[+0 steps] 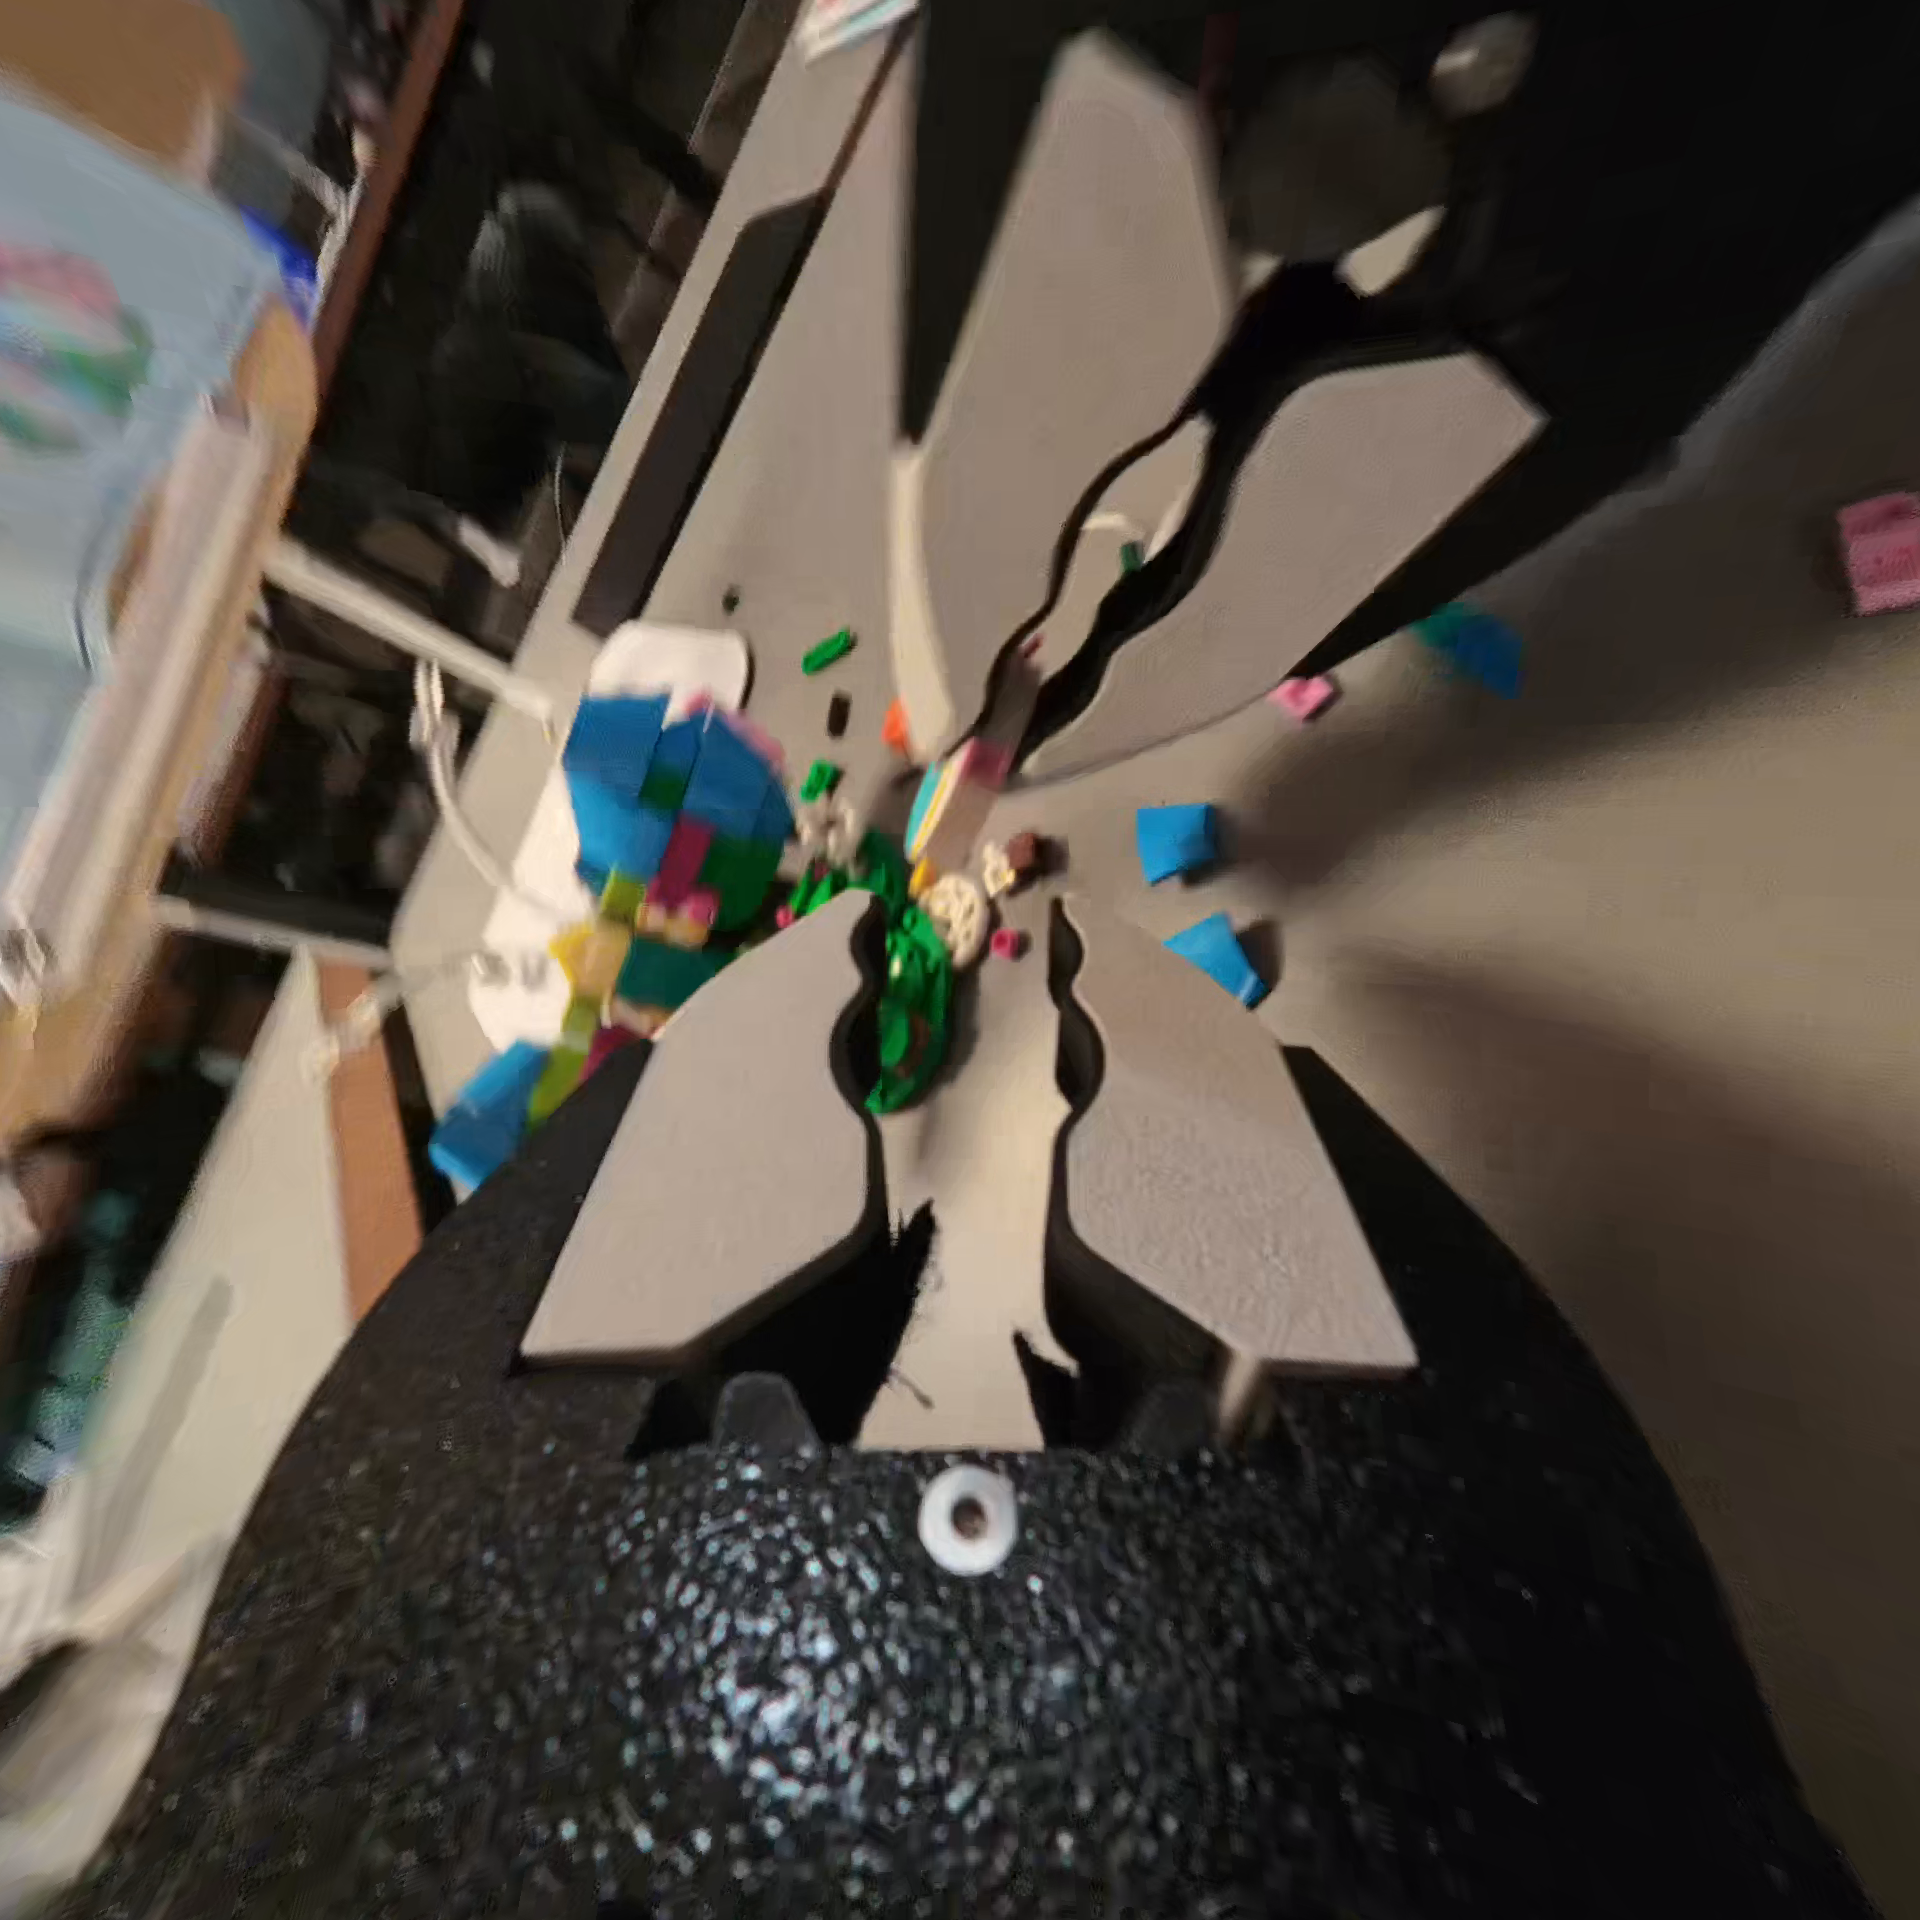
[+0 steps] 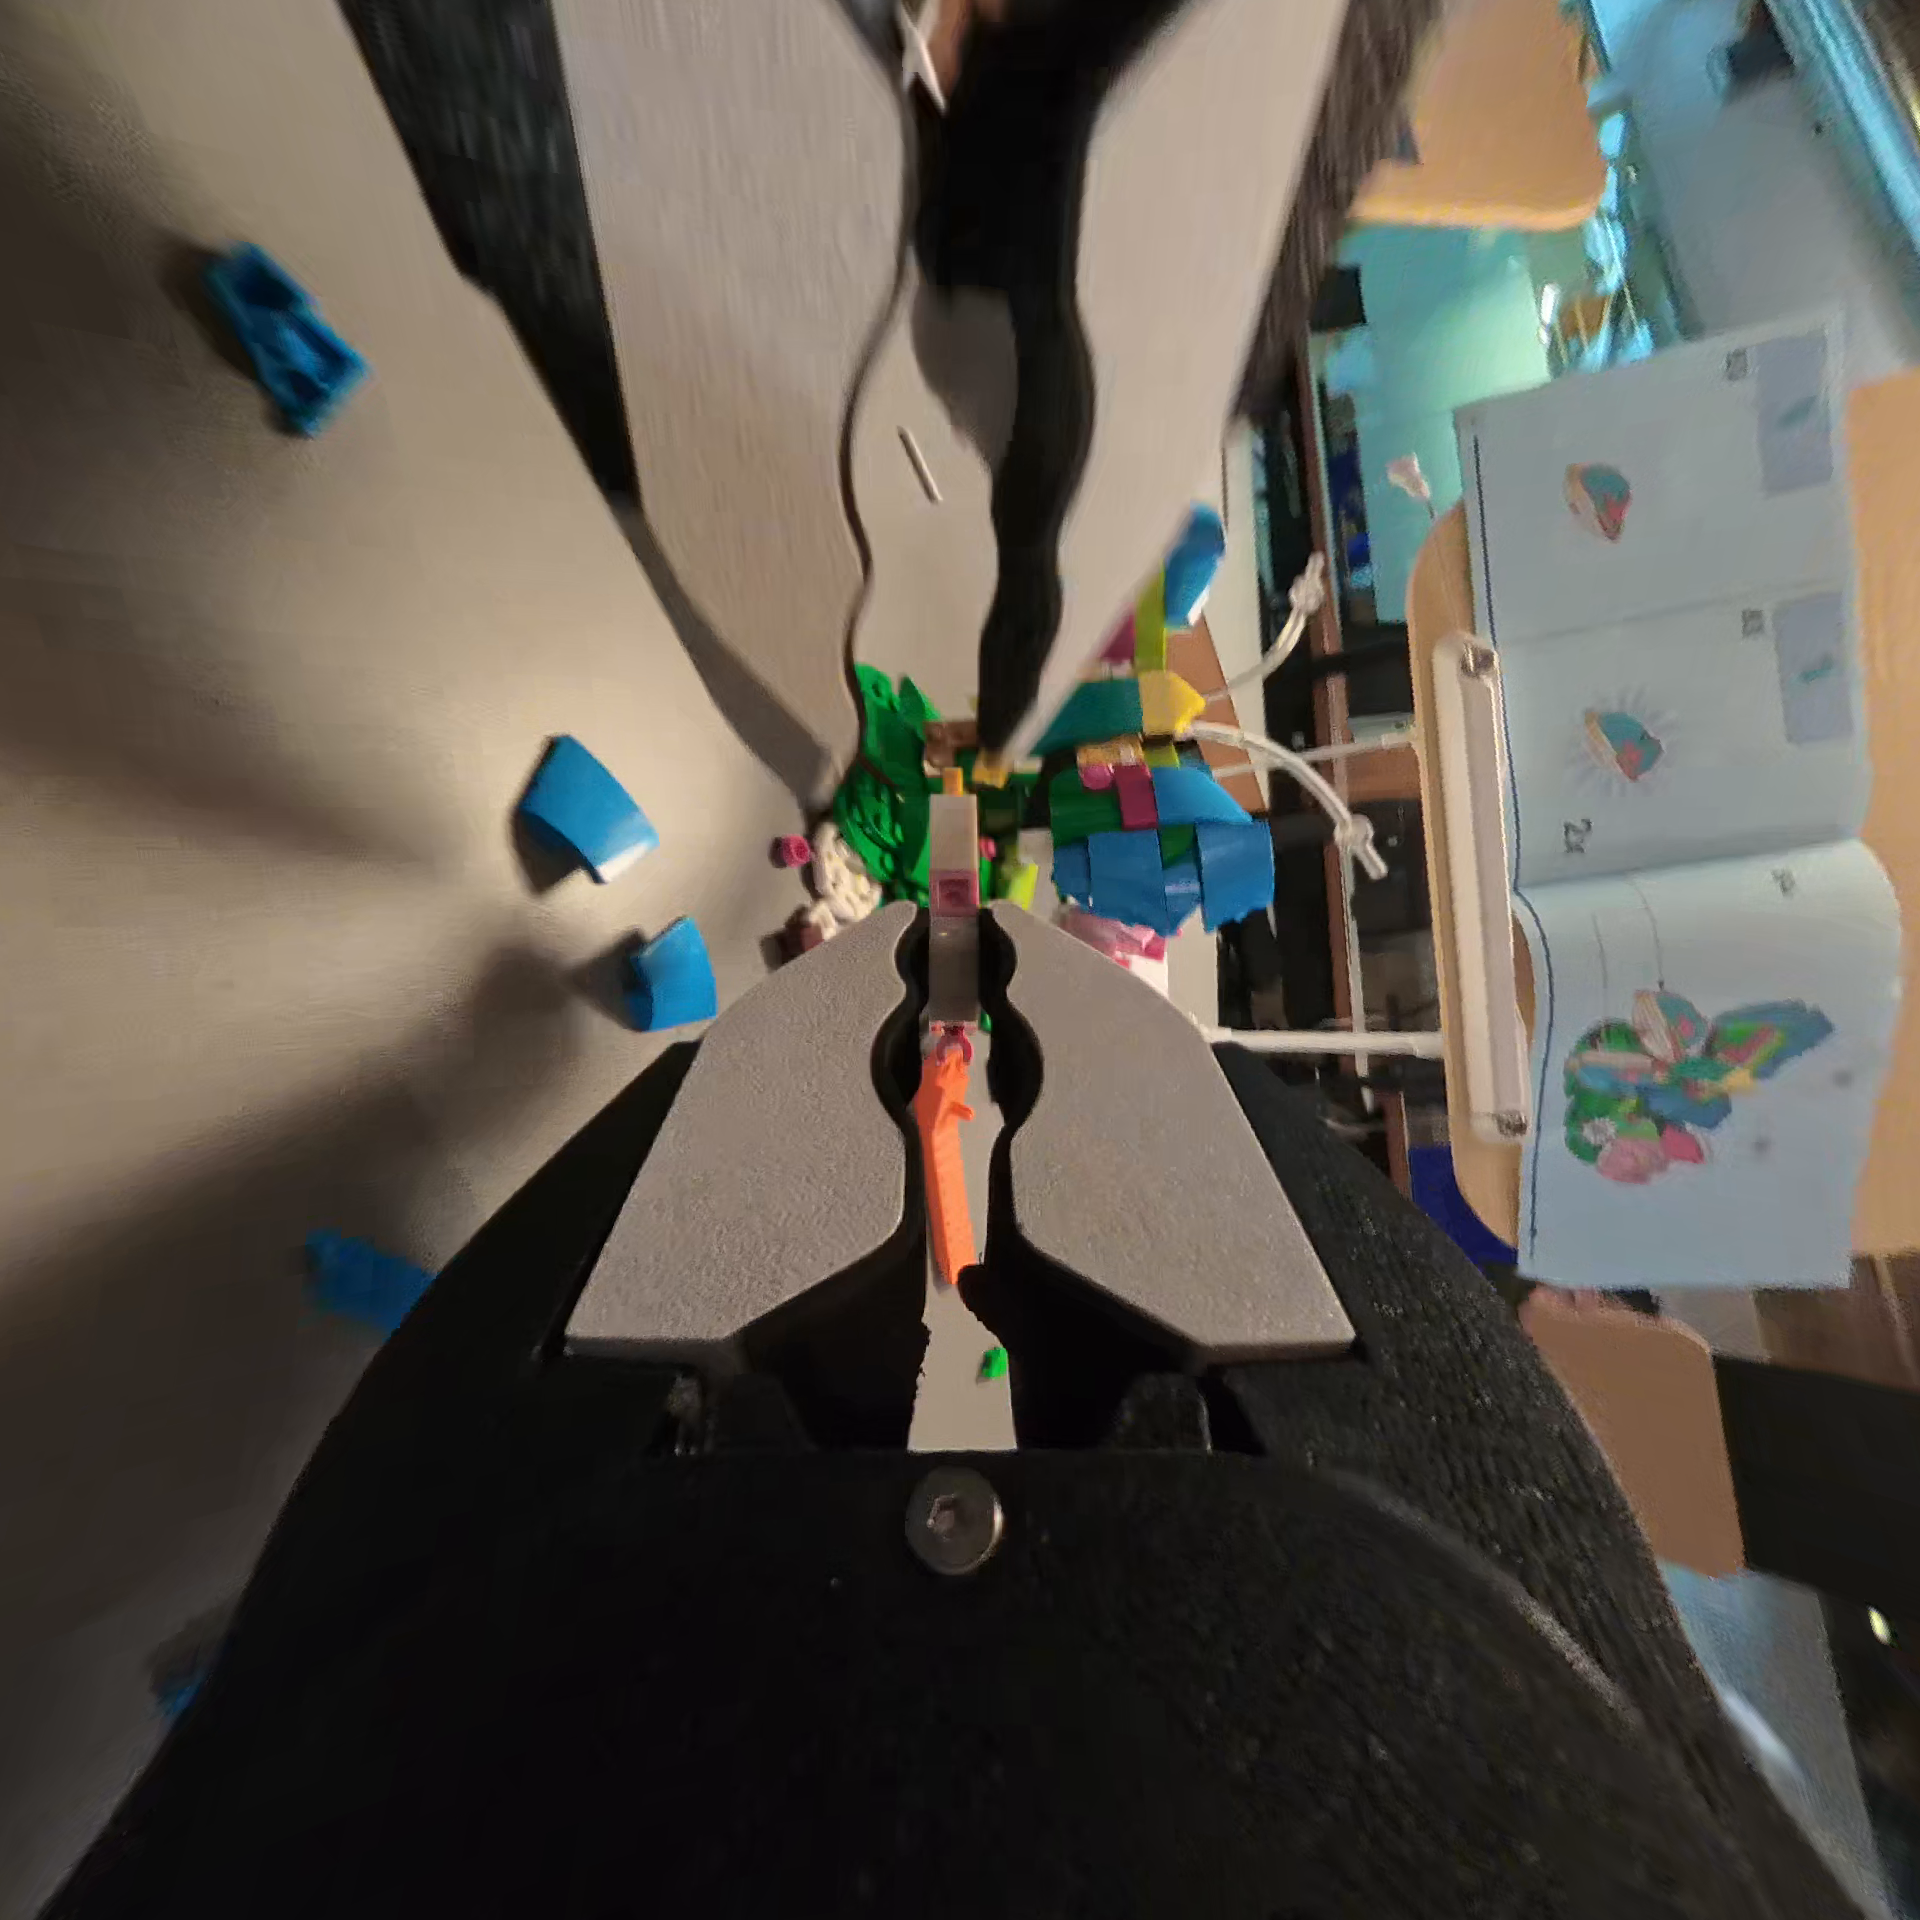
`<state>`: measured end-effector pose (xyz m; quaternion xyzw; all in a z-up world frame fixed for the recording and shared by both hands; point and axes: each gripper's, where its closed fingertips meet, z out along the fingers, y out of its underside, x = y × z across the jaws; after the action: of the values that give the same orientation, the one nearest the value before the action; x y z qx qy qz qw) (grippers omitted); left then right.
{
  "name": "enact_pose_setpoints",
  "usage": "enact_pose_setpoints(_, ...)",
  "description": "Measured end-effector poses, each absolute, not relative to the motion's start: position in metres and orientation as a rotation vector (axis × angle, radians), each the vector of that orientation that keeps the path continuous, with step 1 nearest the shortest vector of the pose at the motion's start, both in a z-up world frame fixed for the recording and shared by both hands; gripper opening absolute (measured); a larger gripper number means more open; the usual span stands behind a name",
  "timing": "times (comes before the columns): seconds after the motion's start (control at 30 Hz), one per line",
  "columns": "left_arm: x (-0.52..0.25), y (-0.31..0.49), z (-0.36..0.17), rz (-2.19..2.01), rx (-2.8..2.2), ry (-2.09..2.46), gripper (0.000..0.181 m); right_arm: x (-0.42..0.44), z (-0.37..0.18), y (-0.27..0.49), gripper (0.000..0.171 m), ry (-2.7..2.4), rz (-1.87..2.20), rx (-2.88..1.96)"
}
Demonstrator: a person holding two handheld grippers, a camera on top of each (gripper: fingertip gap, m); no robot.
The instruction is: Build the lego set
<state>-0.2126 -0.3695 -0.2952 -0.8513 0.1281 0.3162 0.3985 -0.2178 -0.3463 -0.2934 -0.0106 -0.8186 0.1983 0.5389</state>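
Note:
My left gripper [image 1: 961,914] is open, and its jaws straddle a green leafy lego piece [image 1: 914,997] on the beige table [image 1: 1558,935]. It also shows in the right wrist view [image 2: 914,758], coming in from the top. My right gripper [image 2: 954,914] is shut on a small pale brick piece with a pink stud end [image 2: 954,883], and faces the left gripper from close by. In the left wrist view the right gripper [image 1: 997,727] holds that piece [image 1: 956,795] just above the leaves. The blue, green and pink half-built model [image 1: 675,790] [image 2: 1153,842] stands beside them.
Loose blue curved bricks [image 2: 582,810] [image 2: 670,977] [image 1: 1174,842] and pink bricks [image 1: 1304,694] lie scattered on the table. An orange brick separator [image 2: 948,1153] lies under my right gripper. An open instruction booklet [image 2: 1683,831] stands on a holder past the table edge.

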Motion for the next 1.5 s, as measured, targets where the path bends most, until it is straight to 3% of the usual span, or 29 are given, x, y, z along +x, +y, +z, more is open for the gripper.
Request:
enact_pose_setpoints(0.03, -0.222, -0.379, -0.296, 0.756, -2.152, 0.198, 0.033, -0.222, -0.295, -0.343, 0.007, -1.936, 0.475, -0.063)
enact_pose_setpoints(0.27, -0.264, -0.411, -0.316, 0.270, -2.057, -0.436, 0.065, -0.245, -0.305, -0.350, 0.007, -1.885, 0.473, -0.164)
enact_pose_setpoints(0.53, -0.292, -0.412, -0.317, 0.170, -2.053, -0.492, 0.106, -0.248, -0.309, -0.351, 0.007, -1.842, 0.451, -0.089)
enact_pose_setpoints(0.7, -0.294, -0.396, -0.319, 0.021, -2.057, -0.404, 0.118, -0.246, -0.309, -0.353, 0.007, -1.807, 0.448, -0.050)
enact_pose_setpoints(1.13, -0.270, -0.399, -0.332, -0.156, -2.169, -0.316, 0.096, -0.241, -0.299, -0.347, 0.007, -1.723, 0.447, 0.001)
enact_pose_setpoints(1.3, -0.241, -0.404, -0.302, -0.205, -2.028, -0.377, 0.074, -0.215, -0.261, -0.354, 0.006, -1.474, 0.451, 0.222)
enact_pose_setpoints(1.5, -0.192, -0.381, -0.274, -0.525, -1.871, -0.360, 0.066, -0.178, -0.251, -0.370, 0.006, -1.284, 0.349, 0.563)
